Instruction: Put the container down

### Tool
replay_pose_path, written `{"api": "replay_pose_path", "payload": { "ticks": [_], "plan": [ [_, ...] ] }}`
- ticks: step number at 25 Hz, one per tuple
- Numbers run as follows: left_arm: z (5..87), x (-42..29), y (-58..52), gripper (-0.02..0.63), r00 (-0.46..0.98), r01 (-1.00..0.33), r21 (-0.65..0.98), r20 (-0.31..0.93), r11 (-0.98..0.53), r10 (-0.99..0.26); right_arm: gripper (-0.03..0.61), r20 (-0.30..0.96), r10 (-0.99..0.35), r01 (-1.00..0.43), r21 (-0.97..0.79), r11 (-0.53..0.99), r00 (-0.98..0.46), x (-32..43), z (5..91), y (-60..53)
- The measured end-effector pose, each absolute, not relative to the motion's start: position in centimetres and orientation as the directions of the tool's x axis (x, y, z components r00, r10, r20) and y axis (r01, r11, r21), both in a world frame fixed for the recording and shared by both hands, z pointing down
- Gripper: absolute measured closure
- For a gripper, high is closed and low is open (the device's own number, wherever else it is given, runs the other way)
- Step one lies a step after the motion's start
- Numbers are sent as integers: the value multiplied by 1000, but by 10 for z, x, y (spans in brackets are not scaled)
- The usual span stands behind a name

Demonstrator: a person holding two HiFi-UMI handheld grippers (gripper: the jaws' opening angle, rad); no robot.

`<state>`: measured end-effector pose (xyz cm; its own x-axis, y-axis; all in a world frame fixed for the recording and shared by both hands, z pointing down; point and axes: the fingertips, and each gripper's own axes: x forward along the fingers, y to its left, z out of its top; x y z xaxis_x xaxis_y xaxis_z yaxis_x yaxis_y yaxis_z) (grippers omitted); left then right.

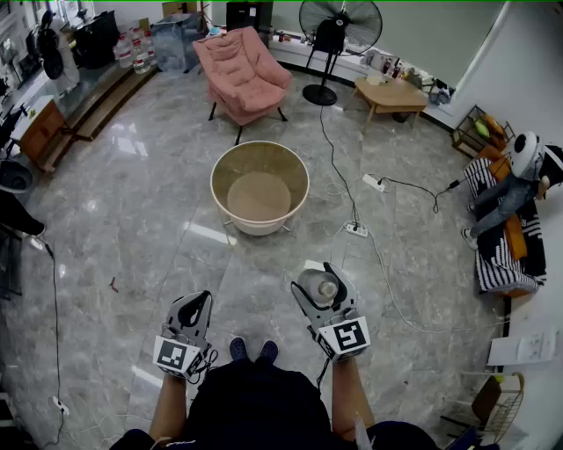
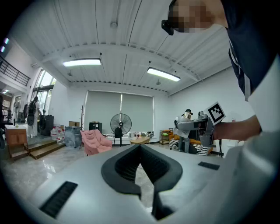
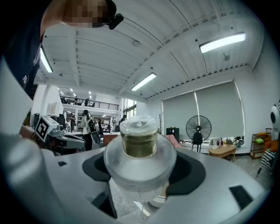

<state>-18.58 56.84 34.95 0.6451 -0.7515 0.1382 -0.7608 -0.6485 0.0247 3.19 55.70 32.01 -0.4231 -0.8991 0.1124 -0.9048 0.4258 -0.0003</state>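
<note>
Right gripper [image 1: 318,279]: jaws spread wide and clamped on the container [image 3: 139,151], a clear round-bodied jar with a see-through lid, lid uppermost. Dark pads press its belly on both sides. Held roughly level, well above the floor.

Left gripper [image 1: 201,303]: jaws closed together, nothing between them. Idle, carried level.

Landmark: round tub [image 1: 260,144] on the marble floor, straight ahead of the person.
- Container: on the near side of the tub, off to its right, well apart from it, in the air.
- Left gripper: near side of the tub, off to its left.
- Person's shoes [image 1: 253,350]: near side, between the two grippers.
- Pink armchair [image 1: 242,75]: beyond the tub.
- Standing fan [image 1: 339,26] and low wooden table [image 1: 390,92]: beyond the tub, to its right.
- White power strip [image 1: 355,229] with cable: just right of the tub, on the floor.

Step in hand, as I judge it: the carry; the container is not yet set down. The task names no spot, so floor or tub, I cannot tell.

Next move likely calls for lowering the right gripper with the jar upright, letting its base rest on a surface, and only then parting the jaws. The cable right of the tub is best avoided.
</note>
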Motion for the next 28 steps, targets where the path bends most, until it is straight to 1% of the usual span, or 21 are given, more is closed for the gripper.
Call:
{"api": "replay_pose_path", "payload": {
  "ticks": [12, 28],
  "plan": [
    [356, -182, 566, 589, 639, -765, 25, 151, -644, -754, 229, 83, -895, -897, 9, 441, -439, 37, 317, 556],
    [345, -166, 566, 589, 611, -788, 5, 127, -615, -781, 230, 50, -883, -884, 2, 468, -468, 55, 311, 551]
  ]
}}
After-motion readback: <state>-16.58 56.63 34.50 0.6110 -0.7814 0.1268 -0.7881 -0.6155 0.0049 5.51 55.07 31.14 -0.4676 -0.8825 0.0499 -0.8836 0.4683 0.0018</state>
